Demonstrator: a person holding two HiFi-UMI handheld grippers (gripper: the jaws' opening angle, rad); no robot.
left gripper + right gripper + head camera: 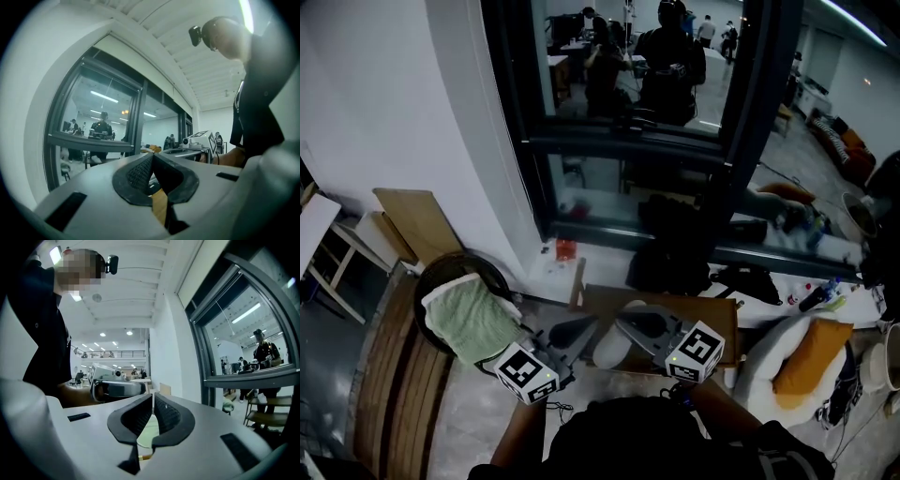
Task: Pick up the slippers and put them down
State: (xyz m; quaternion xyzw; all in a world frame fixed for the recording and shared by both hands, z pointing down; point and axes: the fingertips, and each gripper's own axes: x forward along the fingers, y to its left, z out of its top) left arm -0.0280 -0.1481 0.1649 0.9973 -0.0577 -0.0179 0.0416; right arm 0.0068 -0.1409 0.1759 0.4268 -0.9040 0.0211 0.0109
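In the head view both grippers are held level over a brown cardboard box (712,314). They point toward each other. My left gripper (586,326) and my right gripper (623,322) nearly meet at their tips. A pale slipper (611,347) lies on the box just under them, partly hidden by the jaws. In the left gripper view my left gripper (152,157) has its pads closed tip to tip with nothing between them, and the right gripper (199,140) shows beyond. In the right gripper view my right gripper (153,396) is likewise shut and empty, with the pale slipper (147,434) showing below through the gap.
A green towel (469,319) drapes over a dark round basket at the left, beside wooden slats (394,375). A dark window frame (628,141) and a black bag (675,253) stand ahead. An orange cushion (811,361) and clutter lie at the right.
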